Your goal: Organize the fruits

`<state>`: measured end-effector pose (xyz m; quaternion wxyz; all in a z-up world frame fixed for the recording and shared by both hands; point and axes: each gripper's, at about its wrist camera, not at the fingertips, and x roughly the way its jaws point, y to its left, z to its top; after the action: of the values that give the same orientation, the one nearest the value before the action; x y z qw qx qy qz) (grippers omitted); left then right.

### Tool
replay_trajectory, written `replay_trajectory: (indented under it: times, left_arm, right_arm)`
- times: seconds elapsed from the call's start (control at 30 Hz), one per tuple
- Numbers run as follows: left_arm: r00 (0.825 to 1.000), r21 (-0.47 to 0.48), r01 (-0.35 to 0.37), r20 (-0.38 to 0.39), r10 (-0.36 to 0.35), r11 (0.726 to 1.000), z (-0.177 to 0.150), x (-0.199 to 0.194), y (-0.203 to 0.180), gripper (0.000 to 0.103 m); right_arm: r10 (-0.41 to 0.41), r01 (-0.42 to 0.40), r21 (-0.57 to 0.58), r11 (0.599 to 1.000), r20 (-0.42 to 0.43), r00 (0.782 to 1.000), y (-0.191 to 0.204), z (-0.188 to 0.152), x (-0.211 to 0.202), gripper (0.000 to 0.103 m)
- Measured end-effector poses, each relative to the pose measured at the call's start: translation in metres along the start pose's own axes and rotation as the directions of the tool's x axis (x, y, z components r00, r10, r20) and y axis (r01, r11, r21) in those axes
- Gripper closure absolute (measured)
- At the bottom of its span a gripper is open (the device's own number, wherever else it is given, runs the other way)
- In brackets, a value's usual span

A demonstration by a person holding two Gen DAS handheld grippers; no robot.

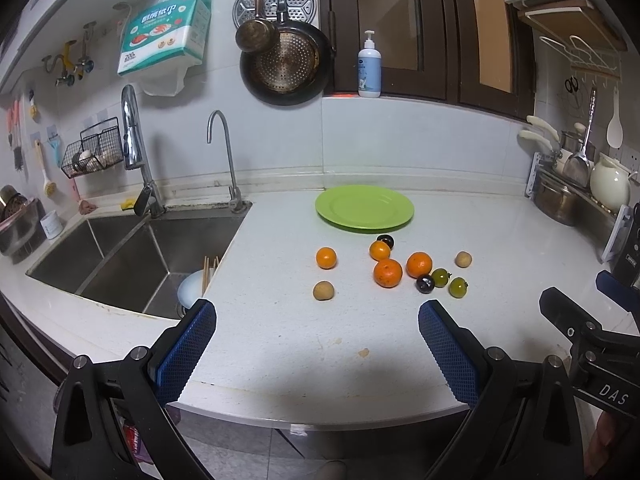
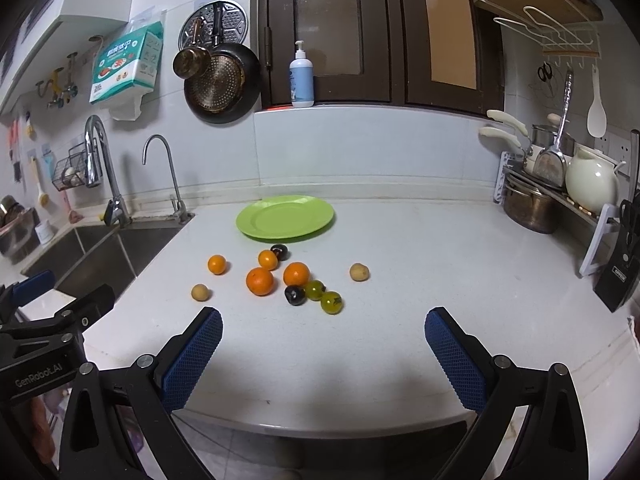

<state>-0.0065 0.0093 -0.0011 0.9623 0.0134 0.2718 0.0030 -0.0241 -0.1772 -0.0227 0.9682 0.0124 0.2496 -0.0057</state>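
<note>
A green plate (image 1: 364, 208) (image 2: 285, 217) lies empty at the back of the white counter. In front of it lie several loose fruits: oranges (image 1: 387, 273) (image 2: 259, 281), two dark plums (image 1: 425, 283) (image 2: 295, 295), two green fruits (image 1: 458, 287) (image 2: 331, 302) and two small tan ones (image 1: 323, 290) (image 2: 359, 272). My left gripper (image 1: 318, 320) is open and empty above the counter's front edge, short of the fruits. My right gripper (image 2: 324, 326) is open and empty, beside the left one and also short of the fruits.
A steel sink (image 1: 132, 256) with a bowl and chopsticks lies left of the fruits, with two taps behind. A rack with pots and a white jug (image 2: 592, 184) and a knife block (image 2: 618, 276) stand at the right. Pans hang on the wall.
</note>
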Motion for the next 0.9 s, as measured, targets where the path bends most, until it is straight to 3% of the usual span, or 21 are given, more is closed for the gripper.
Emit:
replay_trajectory:
  times: [0.9]
  left_arm:
    - [1.0,0.0,-0.001,-0.021,0.001,1.0,-0.002,0.012,0.003,0.0]
  right_arm:
    - [0.015,-0.015,-0.007,1.0,-0.026,1.0,0.007,0.001,0.01,0.001]
